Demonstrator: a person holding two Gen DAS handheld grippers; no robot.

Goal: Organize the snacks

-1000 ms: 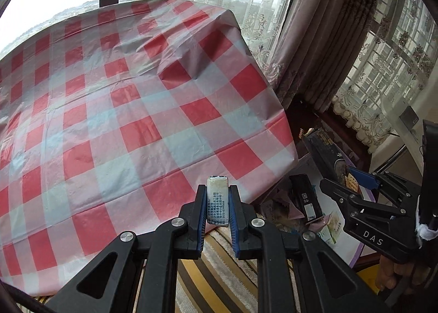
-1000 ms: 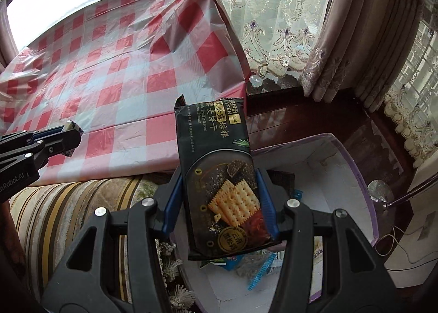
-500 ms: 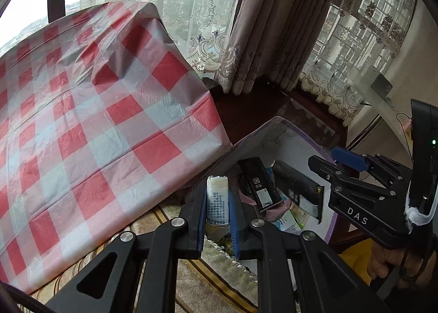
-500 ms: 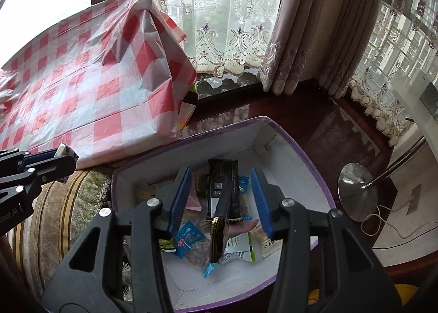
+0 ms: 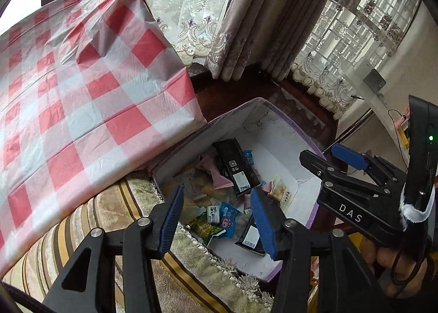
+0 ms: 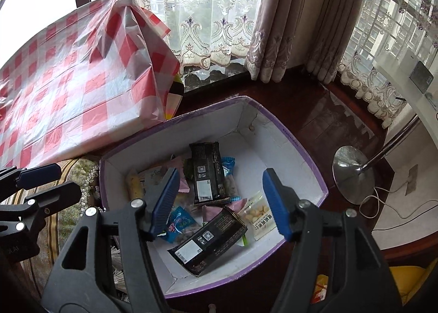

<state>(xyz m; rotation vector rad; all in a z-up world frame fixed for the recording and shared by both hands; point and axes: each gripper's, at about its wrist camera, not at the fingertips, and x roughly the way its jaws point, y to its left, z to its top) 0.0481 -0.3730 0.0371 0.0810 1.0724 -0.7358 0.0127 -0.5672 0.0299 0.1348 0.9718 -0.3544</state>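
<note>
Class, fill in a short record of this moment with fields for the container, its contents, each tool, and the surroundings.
container: purple-rimmed white box, open at the top
contents: two black cracker packets, a blue candy wrapper, a clear bag of pale nuts, other small wrappers
left tool: jaws have just been opening, nothing between them, above the box
right tool: jaws have just been opening, nothing between them, above the box
surroundings: red checked cloth beside the box, lace curtains behind
</note>
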